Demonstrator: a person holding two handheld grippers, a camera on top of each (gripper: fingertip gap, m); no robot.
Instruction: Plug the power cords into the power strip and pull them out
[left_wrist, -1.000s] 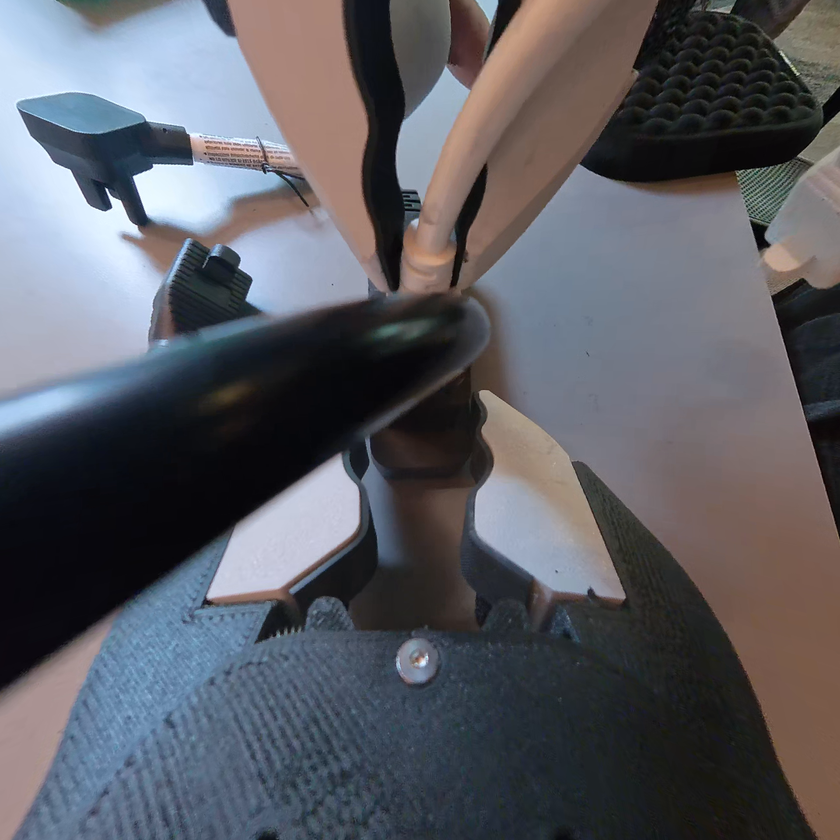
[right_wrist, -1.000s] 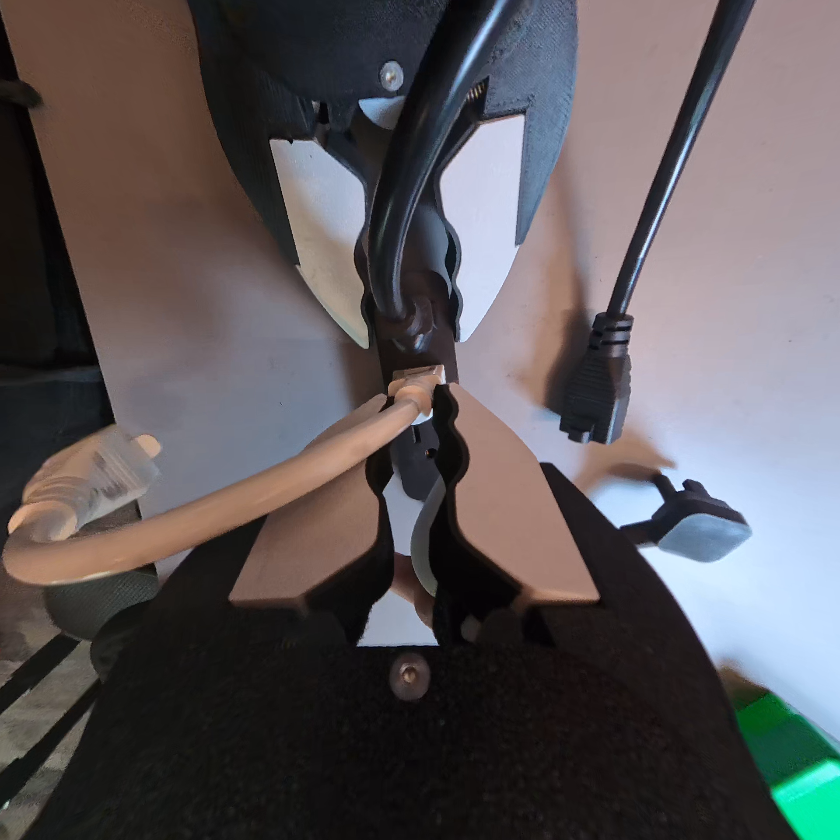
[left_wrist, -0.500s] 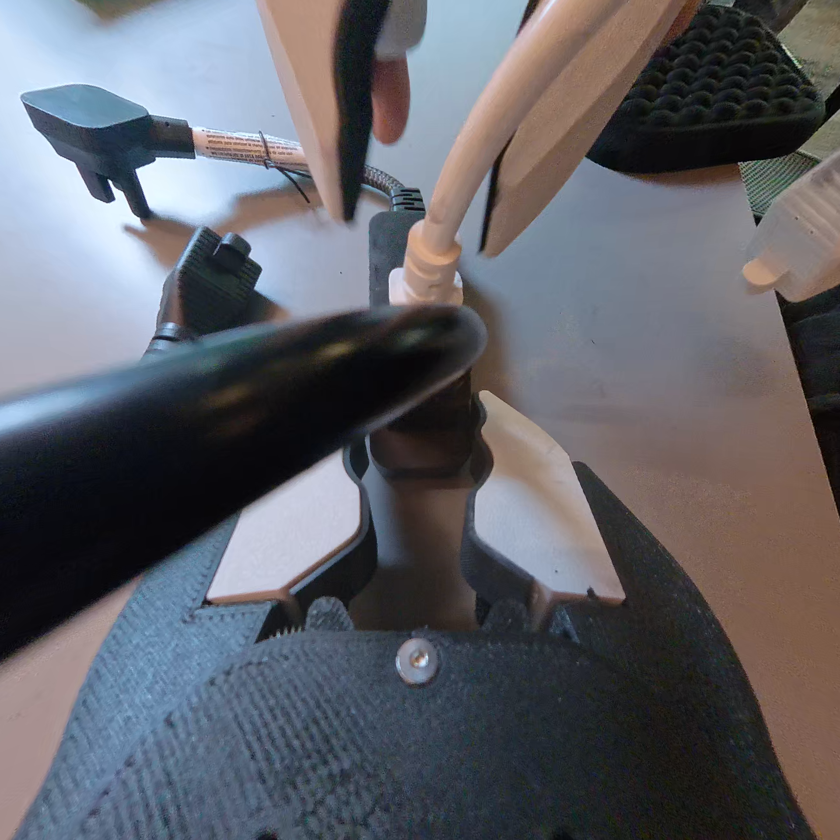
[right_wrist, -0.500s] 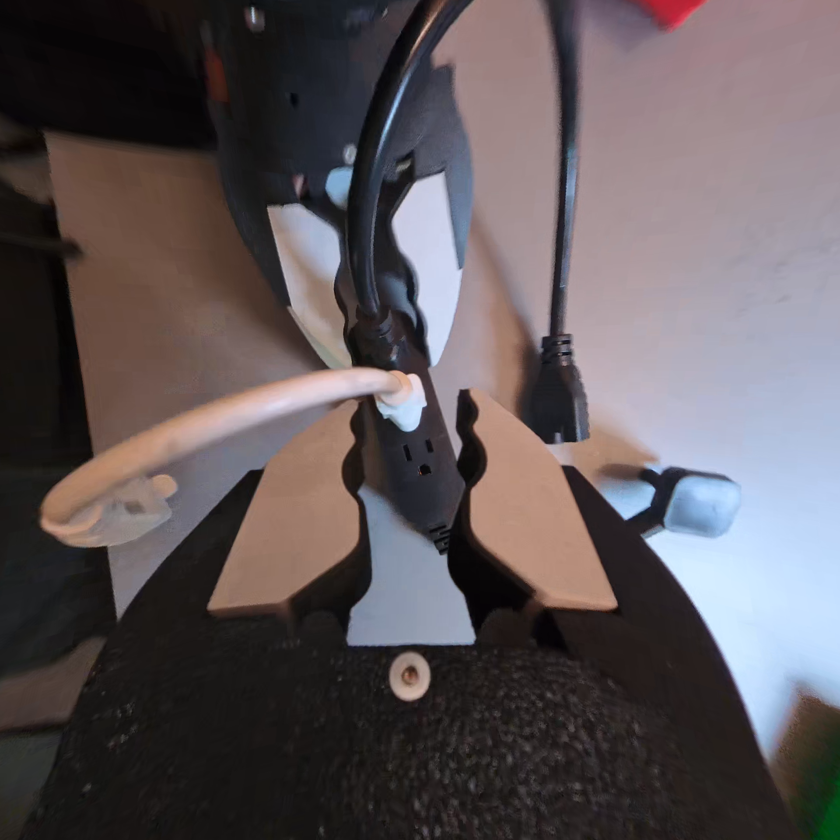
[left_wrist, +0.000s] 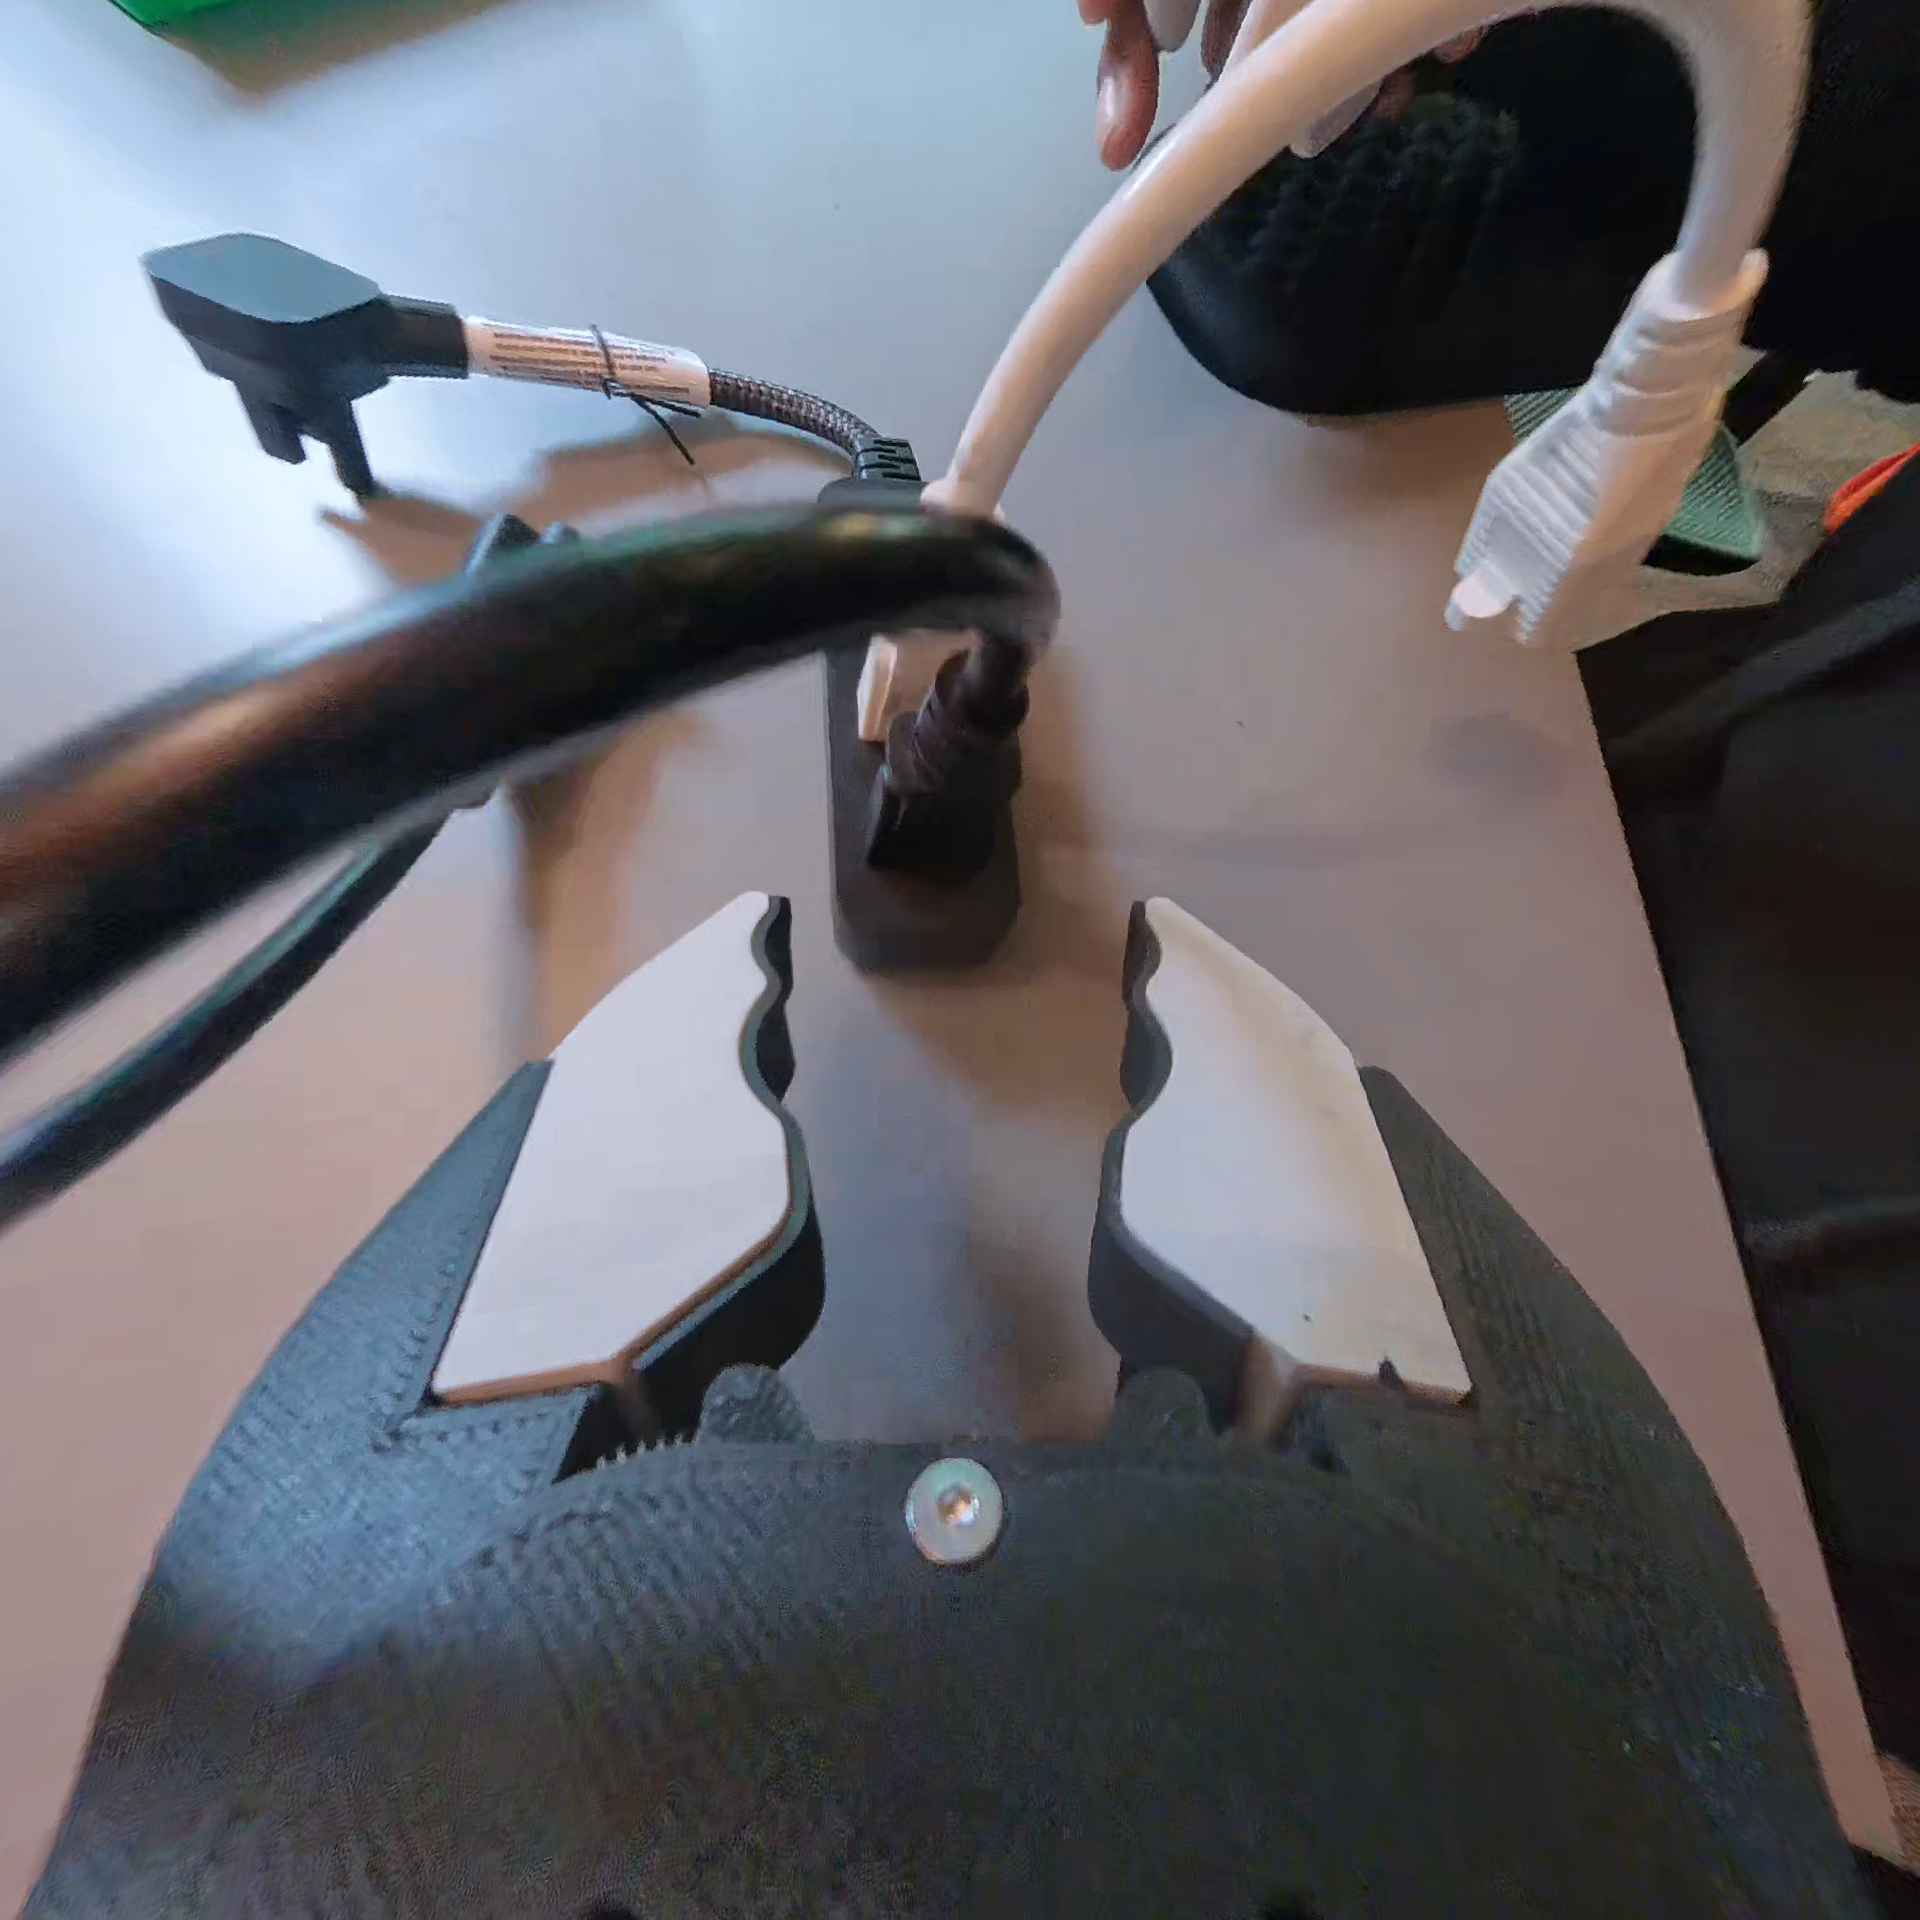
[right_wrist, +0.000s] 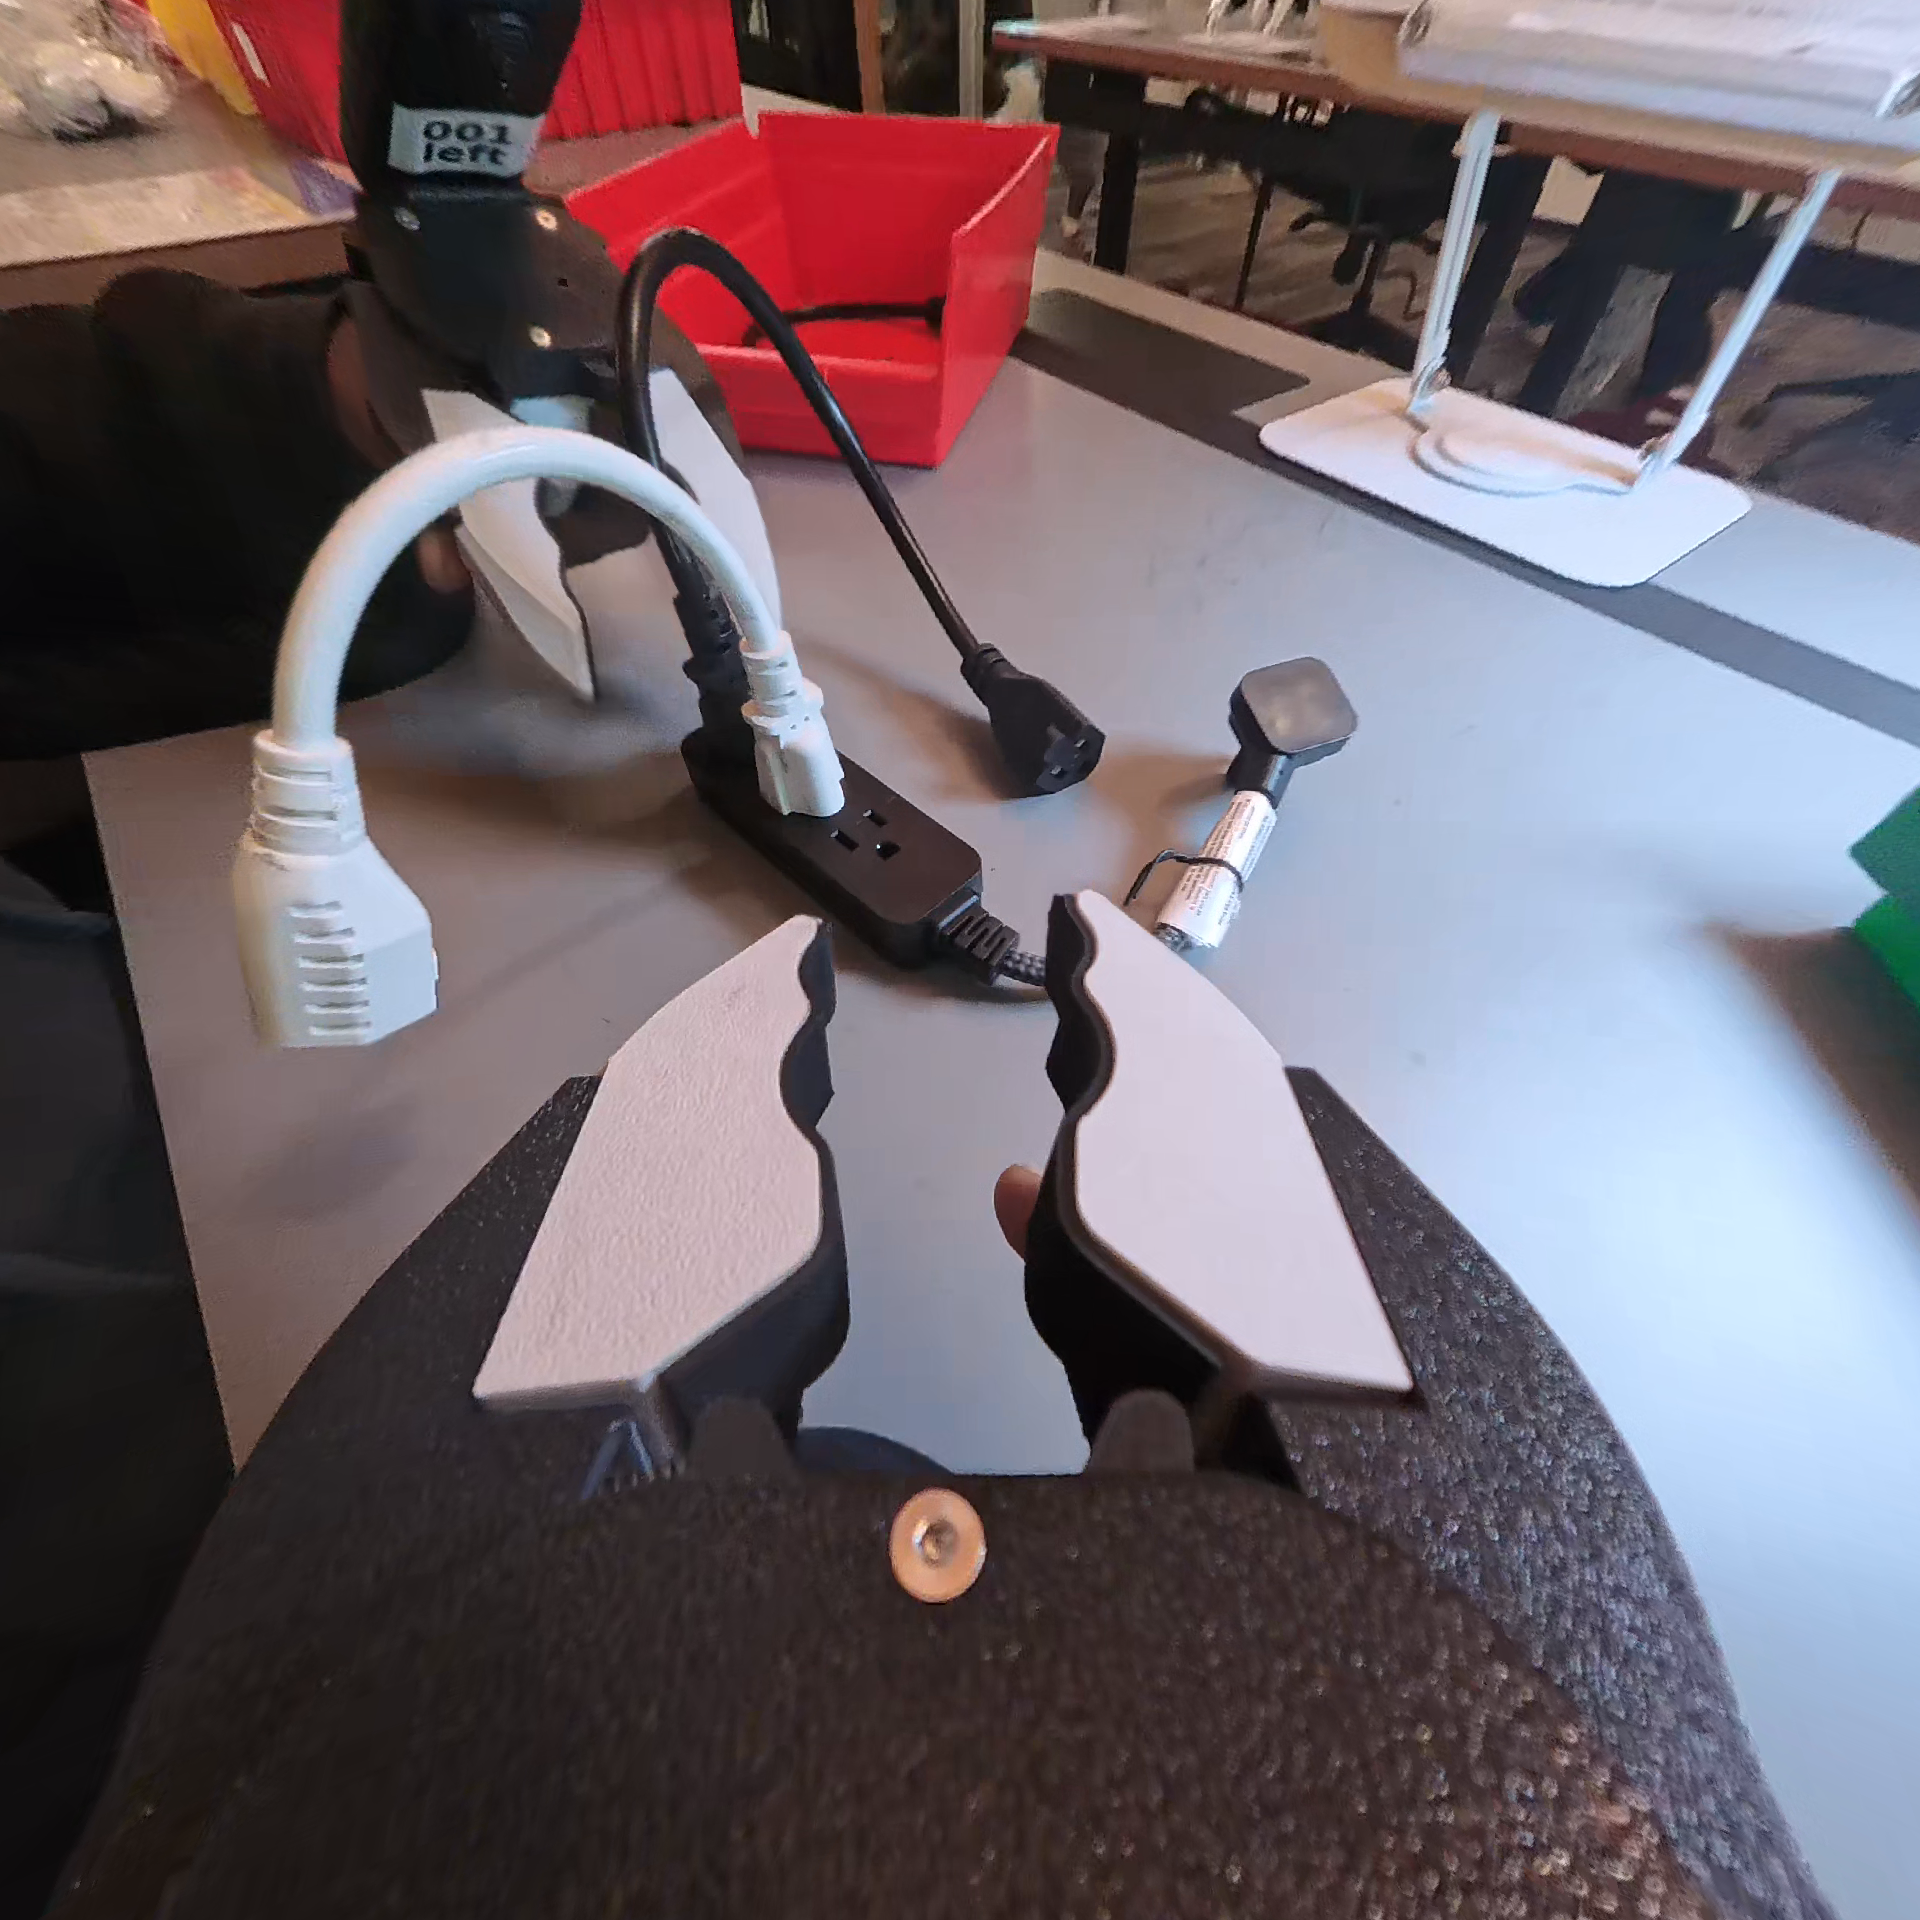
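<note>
Both cords are seated in the strip (right_wrist: 831, 831), which lies flat on the grey surface (right_wrist: 1351, 1039). The white cord (right_wrist: 790, 743) stands plugged beside the black cord (right_wrist: 701, 634), its far end arching over to hang off the surface edge. The left gripper (left_wrist: 956, 925) sits just short of the strip's end, fingers spread and holding nothing. The right gripper (right_wrist: 940, 935) is also released, empty, near the strip's cable end. The strip's own plug (right_wrist: 1294, 717) rests apart, a red bin (right_wrist: 935, 312) behind.
</note>
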